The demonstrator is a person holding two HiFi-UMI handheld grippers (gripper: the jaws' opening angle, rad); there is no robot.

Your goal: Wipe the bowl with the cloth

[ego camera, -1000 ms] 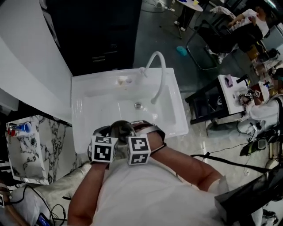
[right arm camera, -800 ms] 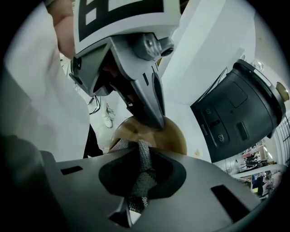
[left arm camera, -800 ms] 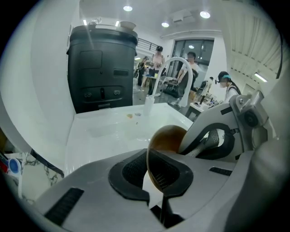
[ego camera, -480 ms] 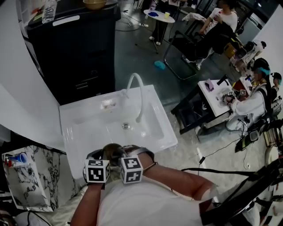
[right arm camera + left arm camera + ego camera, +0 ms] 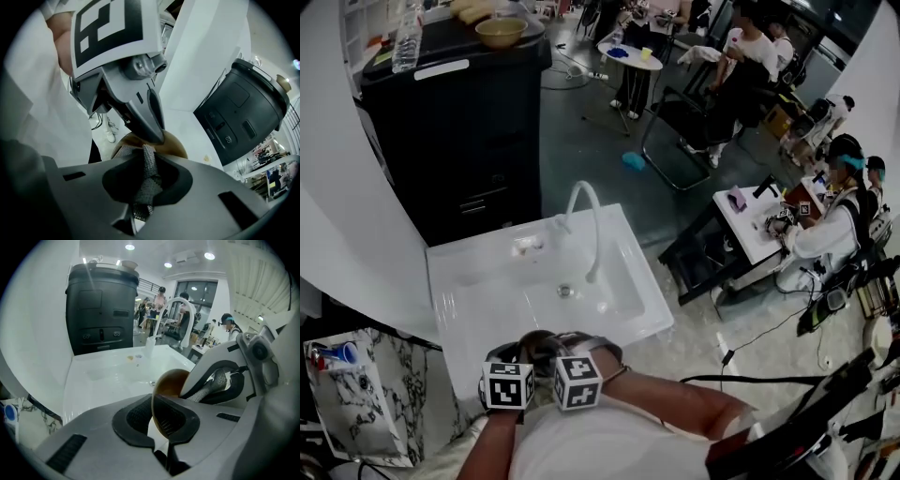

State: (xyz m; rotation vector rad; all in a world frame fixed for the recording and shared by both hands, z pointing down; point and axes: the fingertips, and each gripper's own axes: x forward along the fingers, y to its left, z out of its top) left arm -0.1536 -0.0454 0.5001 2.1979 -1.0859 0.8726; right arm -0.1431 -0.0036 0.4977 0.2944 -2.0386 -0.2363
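Observation:
I hold a brown bowl [image 5: 540, 345] over the front edge of the white sink [image 5: 469, 281]. My left gripper [image 5: 520, 354] is shut on the bowl's rim; in the left gripper view the bowl [image 5: 169, 383] stands on edge between the pads of the left gripper [image 5: 161, 420]. My right gripper [image 5: 581, 347] sits right beside it, shut on a grey mesh cloth [image 5: 147, 173]. In the right gripper view the cloth bunches between the pads of the right gripper [image 5: 147, 180] and reaches the bowl [image 5: 174, 143]. The cloth [image 5: 220, 383] also shows in the left gripper view.
A white curved faucet [image 5: 586, 220] rises at the sink's back, above the drain [image 5: 565, 292]. A black cabinet [image 5: 450, 141] stands behind with a bowl [image 5: 500, 31] on top. A marble counter [image 5: 356, 394] lies at the left. People sit at tables to the right.
The head view has swung up, so more of the room shows and the sink sits lower in frame. Both grippers stay together at the sink's front edge with bowl and cloth.

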